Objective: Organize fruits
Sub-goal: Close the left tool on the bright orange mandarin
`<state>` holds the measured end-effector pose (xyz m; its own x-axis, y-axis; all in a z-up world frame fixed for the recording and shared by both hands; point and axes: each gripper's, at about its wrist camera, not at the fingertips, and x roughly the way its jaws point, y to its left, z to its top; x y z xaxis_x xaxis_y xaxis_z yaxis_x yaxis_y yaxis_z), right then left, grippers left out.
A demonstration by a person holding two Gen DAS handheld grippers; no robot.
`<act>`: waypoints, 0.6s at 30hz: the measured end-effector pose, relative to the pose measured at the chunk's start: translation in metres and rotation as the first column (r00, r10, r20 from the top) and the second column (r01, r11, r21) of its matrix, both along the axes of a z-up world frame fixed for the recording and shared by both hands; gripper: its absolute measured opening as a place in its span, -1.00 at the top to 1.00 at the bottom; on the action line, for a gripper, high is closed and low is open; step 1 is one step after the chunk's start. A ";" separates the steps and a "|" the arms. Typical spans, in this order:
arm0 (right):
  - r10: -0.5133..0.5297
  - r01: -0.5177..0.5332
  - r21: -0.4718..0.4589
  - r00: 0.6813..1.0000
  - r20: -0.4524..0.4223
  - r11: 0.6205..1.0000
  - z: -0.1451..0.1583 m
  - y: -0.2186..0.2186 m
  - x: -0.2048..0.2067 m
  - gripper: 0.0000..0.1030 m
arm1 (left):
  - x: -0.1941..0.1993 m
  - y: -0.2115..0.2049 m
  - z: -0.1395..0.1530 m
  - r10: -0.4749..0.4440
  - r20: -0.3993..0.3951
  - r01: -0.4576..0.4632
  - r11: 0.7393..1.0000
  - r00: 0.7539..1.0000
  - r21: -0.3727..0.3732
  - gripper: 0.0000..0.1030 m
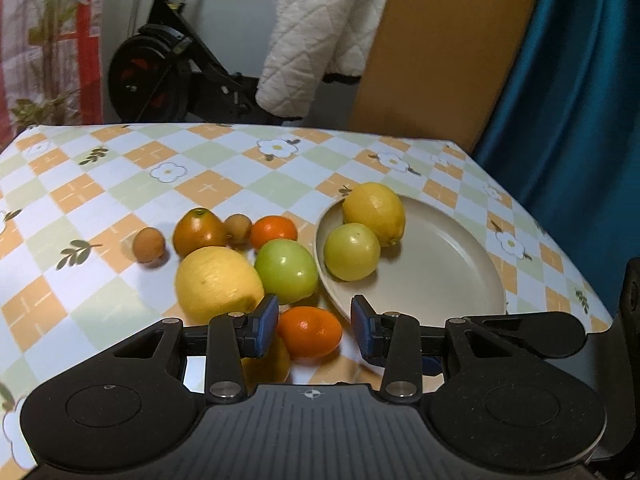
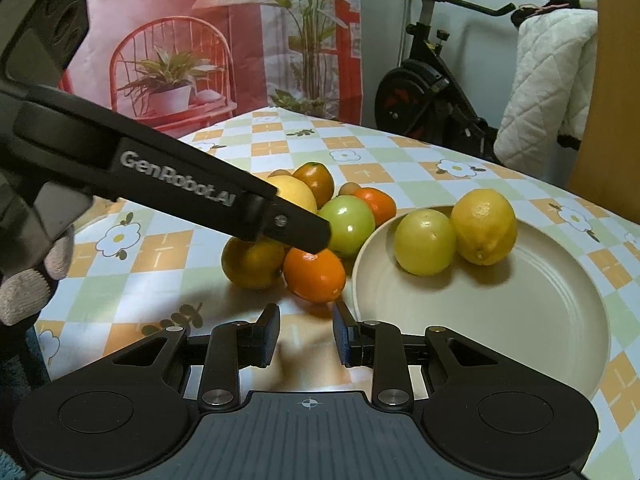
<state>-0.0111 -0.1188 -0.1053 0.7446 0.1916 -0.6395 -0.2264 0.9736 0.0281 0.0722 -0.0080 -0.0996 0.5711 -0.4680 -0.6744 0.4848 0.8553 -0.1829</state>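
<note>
A beige plate [image 1: 448,280] [image 2: 520,320] holds a lemon [image 1: 374,212] [image 2: 484,226] and a yellow-green fruit [image 1: 352,252] [image 2: 424,242]. Left of it lies a pile of fruit: a green apple [image 1: 286,266] [image 2: 348,224], a big yellow fruit [image 1: 218,282], several oranges and small brown fruits. My left gripper [image 1: 314,326] is open, its fingers on either side of a small orange [image 1: 310,332] [image 2: 315,276], above it. The left gripper's body [image 2: 180,188] crosses the right wrist view. My right gripper [image 2: 307,332] is open and empty, just short of that orange.
The table has a checkered flowered cloth [image 1: 120,200]. Its right edge [image 1: 560,248] and far edge are near. An exercise bike [image 1: 168,68] with a white quilted cover [image 1: 320,40] stands behind, beside a wooden panel and a teal curtain [image 1: 580,100].
</note>
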 end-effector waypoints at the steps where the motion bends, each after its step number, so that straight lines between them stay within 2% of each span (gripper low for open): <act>1: -0.005 0.005 0.005 1.000 -0.003 1.000 0.000 -0.001 0.000 0.49 | 0.002 -0.002 -0.002 -0.005 -0.006 0.005 1.000 1.000 0.007 0.18; 9: -0.011 0.011 0.015 1.000 -0.007 1.000 -0.002 -0.003 0.000 0.49 | 0.017 -0.013 -0.015 -0.047 -0.028 0.049 0.996 0.998 0.079 0.17; 15: -0.017 0.017 0.023 1.000 -0.010 1.000 -0.003 -0.004 0.000 0.49 | 0.022 -0.007 -0.016 -0.069 -0.065 0.073 0.996 0.996 0.055 0.17; 18: -0.021 0.021 0.028 1.000 -0.009 0.999 -0.003 -0.004 0.000 0.49 | 0.019 -0.005 -0.016 -0.100 -0.098 0.102 0.995 0.990 0.019 0.18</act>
<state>-0.0114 -0.1228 -0.1082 0.7432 0.1939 -0.6403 -0.2058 0.9769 0.0569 0.0908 -0.0131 -0.1157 0.4533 -0.5031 -0.7358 0.5498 0.8076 -0.2135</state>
